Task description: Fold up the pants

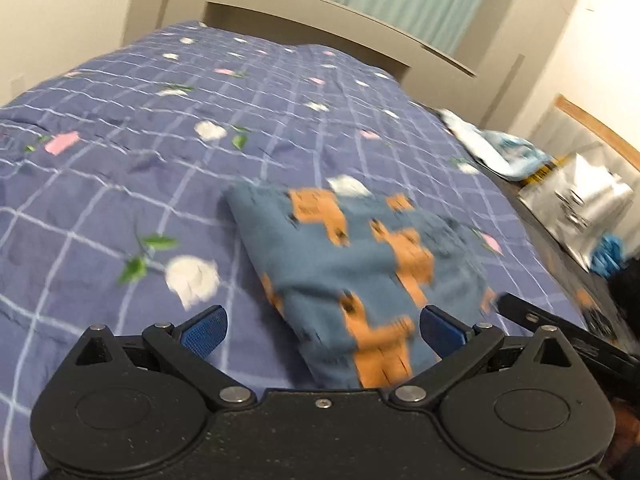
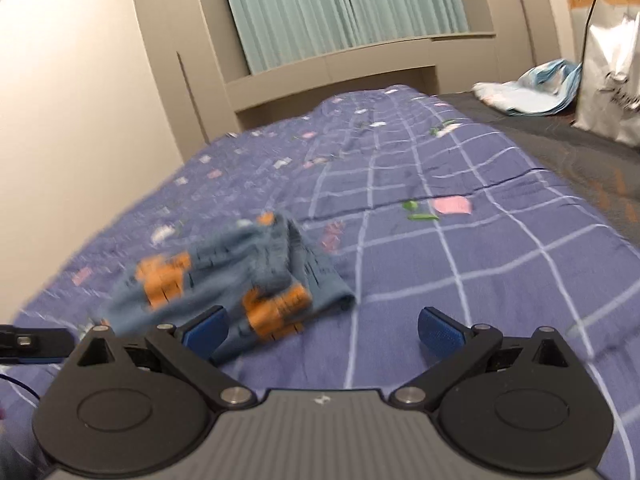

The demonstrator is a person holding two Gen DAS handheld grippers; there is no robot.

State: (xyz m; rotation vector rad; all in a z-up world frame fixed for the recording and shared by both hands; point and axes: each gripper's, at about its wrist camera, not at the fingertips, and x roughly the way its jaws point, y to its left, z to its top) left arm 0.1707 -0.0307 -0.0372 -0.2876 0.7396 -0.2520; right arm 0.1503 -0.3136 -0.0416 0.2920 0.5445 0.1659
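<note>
Left wrist view: my left gripper [image 1: 322,330] hangs low with its jaws spread wide and gripping nothing, the folded pants [image 1: 352,276] lying on the bedspread [image 1: 120,184] right between its fingertips, orange print smeared by blur. Right wrist view: my right gripper [image 2: 322,330] is released too, level over bare bedspread [image 2: 460,248], the pants [image 2: 232,280] bunched ahead-left, just past my left finger [image 2: 206,332], their fold too blurred to read.

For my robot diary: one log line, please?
blue orange-patterned pants: folded on checked bedspread | left gripper: open | right gripper: open
</note>
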